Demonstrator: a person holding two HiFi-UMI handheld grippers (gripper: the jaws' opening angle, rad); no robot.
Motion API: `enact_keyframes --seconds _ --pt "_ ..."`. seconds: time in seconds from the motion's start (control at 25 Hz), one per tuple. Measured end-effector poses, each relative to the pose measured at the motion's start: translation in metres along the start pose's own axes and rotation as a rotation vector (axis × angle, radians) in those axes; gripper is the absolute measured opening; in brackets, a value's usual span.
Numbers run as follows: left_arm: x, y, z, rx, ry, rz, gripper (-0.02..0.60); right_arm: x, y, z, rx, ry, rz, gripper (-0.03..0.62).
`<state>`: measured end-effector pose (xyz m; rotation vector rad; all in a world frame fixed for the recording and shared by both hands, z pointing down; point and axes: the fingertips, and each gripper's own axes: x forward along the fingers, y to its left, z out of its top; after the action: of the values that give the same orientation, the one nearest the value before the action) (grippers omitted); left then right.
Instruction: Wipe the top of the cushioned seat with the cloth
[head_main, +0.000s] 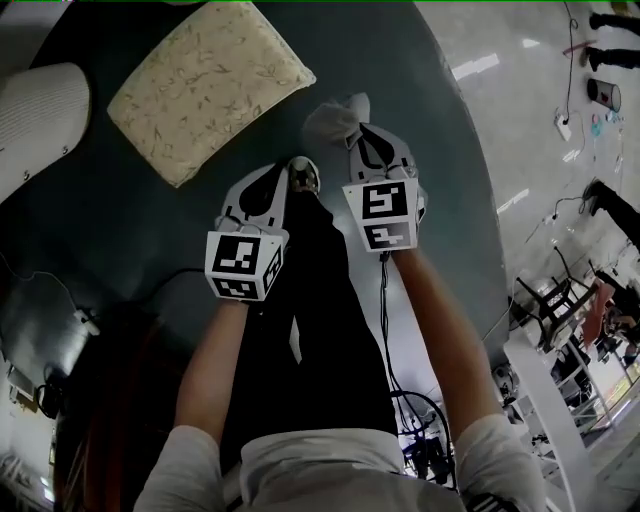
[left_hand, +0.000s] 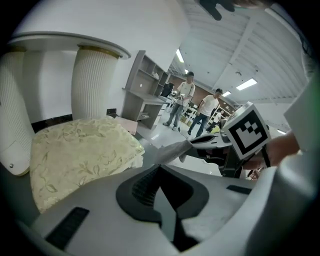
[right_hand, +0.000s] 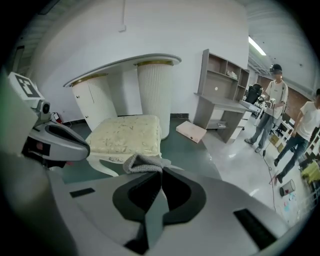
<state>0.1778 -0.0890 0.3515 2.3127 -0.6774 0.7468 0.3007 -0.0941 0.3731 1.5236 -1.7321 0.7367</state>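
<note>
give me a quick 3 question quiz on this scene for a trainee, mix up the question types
1. True or false: the cloth lies flat on the cushion.
2. Which one holds the cloth? a) the left one b) the right one c) neither
3. Fill in: the jaws of the left hand-held gripper are ___, with nothing between them.

Key
1. False. The cloth is off the cushion, up in the air.
2. b. The right hand-held gripper pinches it at its tips.
3. shut
</note>
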Motion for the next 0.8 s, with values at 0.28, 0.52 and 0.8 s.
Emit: enact_keyframes --seconds 0.28,0.52,0.8 --pt "0.042 0.013 -0.039 -0.034 -0.044 -0.023 0.014 0.045 0.010 -0.032 0.006 -0.030 -0.018 0.015" --pt "0.075 0.044 -0.080 -0.022 -0.076 -0.025 0.014 0.093 0.011 -0.035 0.047 -0.106 -0.077 0.015" --pt "0.117 0.079 -0.137 -0.007 -0.067 -0.020 0.014 0.137 0.006 -0.023 0.045 -0.266 -0.095 0.015"
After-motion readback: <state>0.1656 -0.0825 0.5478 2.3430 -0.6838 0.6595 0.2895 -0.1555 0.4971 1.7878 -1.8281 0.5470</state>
